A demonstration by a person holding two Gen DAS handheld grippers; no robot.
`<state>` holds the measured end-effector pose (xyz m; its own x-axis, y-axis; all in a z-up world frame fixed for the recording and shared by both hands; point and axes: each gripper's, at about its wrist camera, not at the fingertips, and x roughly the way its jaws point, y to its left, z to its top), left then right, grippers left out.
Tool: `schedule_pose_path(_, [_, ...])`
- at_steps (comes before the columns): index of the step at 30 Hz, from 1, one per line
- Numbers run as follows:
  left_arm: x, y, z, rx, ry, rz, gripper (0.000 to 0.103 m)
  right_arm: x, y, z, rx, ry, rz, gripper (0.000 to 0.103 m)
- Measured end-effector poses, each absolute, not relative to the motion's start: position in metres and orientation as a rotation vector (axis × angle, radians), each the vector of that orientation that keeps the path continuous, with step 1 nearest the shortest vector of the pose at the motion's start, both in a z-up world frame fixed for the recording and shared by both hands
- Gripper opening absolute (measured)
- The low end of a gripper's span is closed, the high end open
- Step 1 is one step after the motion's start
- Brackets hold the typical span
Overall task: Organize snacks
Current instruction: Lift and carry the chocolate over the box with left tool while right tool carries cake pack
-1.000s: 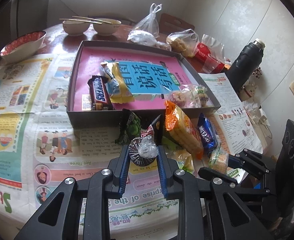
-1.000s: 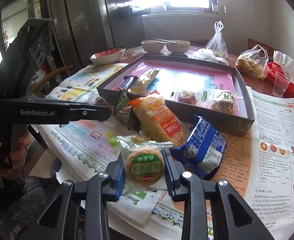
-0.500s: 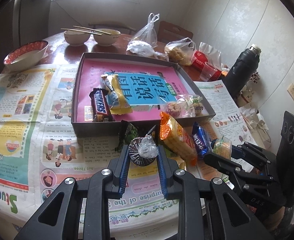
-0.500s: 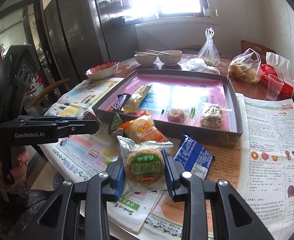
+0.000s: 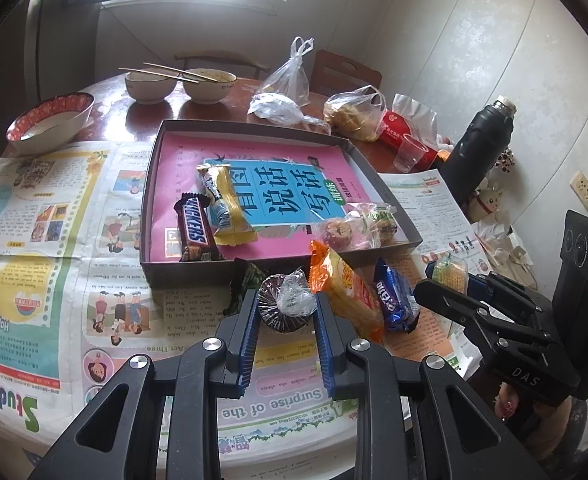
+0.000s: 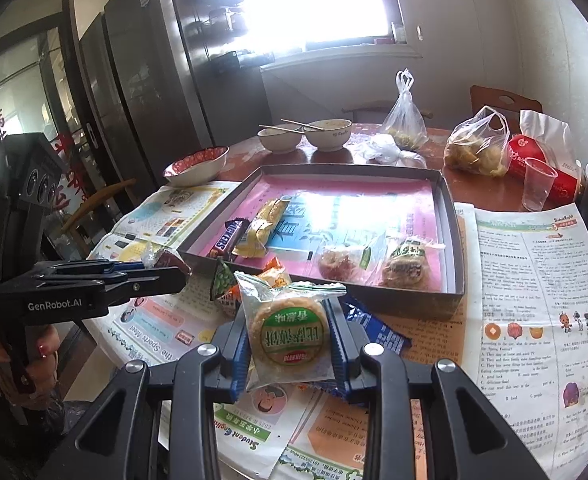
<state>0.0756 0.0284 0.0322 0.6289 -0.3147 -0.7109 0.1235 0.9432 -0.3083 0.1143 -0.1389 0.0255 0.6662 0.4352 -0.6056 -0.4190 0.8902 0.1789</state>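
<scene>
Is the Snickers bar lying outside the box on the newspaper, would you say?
No, the Snickers bar lies inside the box, near its front left corner beside a yellow packet.

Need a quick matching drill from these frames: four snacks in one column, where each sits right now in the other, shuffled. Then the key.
Things:
1. Snickers bar
2. dark round wrapped snack
3. green-label round cake
4. blue Oreo pack

Places:
A. clamped in the right tongs
B. on the newspaper outside the box
C. inside the box, near its front-left corner
D. clamped in the left tongs

Pairs: 1-C, 2-D, 3-A, 4-B
</scene>
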Motion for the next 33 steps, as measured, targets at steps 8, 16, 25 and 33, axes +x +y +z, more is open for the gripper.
schedule_pose_path(8, [0.079,0.028,0.036,-0.235,0.849,-0.245,0.027,0.118,-0.140,0.030,0.025,0.679,0.484,0.034])
schedule_pose_path(16, [0.083,0.023,0.043,-0.225,0.833,-0.248,0.027,0.122,-0.139,0.034,0.030,0.667,0.486,0.034])
schedule_pose_path(25, [0.089,0.020,0.046,-0.223,0.825,-0.253,0.027,0.128,-0.141,0.039,0.032,0.652,0.479,0.034])
schedule_pose_path(33, [0.098,0.019,0.050,-0.222,0.814,-0.254,0.027,0.136,-0.146,0.048,0.044,0.631,0.466,0.034])
